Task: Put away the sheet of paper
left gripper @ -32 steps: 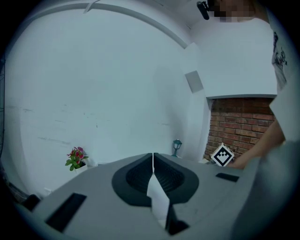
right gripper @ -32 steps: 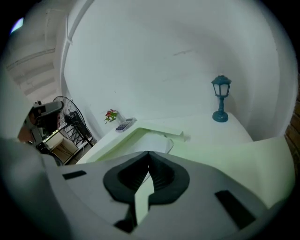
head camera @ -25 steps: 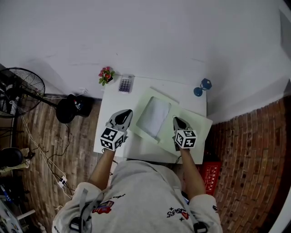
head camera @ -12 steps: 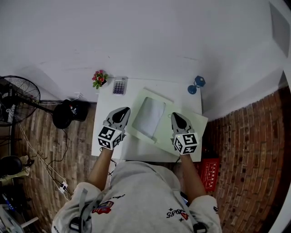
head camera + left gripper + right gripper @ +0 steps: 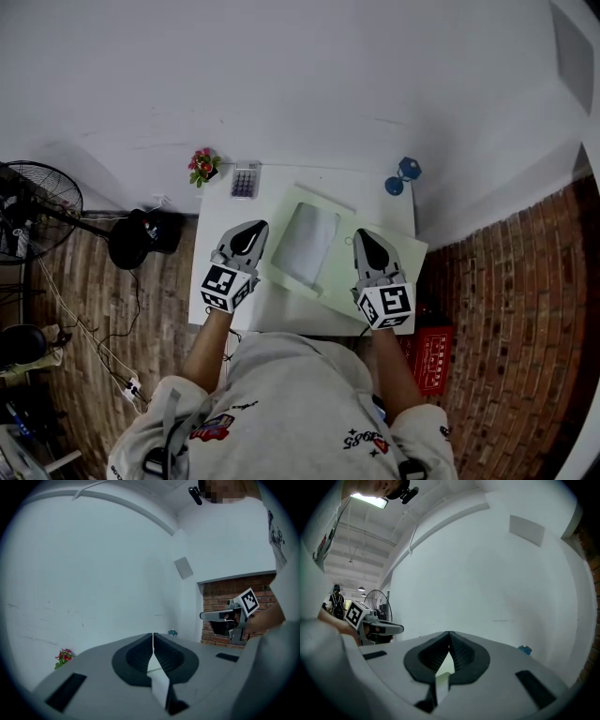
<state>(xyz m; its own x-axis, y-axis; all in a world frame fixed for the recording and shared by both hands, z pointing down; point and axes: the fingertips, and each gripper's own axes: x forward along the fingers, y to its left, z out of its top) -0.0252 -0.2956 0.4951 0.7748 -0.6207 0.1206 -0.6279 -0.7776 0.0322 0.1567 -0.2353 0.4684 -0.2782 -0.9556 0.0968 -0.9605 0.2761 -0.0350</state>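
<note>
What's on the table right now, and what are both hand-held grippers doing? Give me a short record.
surface: white table
folder: pale green, open flat
sheet of paper: white, lying on the folder
far left corner: calculator, flower pot
left hand-held gripper: jaws together, empty, left of the folder
right hand-held gripper: jaws closing, tips meeting, empty, over the folder

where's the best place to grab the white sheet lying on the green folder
Take the sheet by its near short edge, coming from the person's side, likely with the left gripper, whose jaws are together and must open first. It lies flat on the open green folder, so only an edge or corner offers a pinch.
</note>
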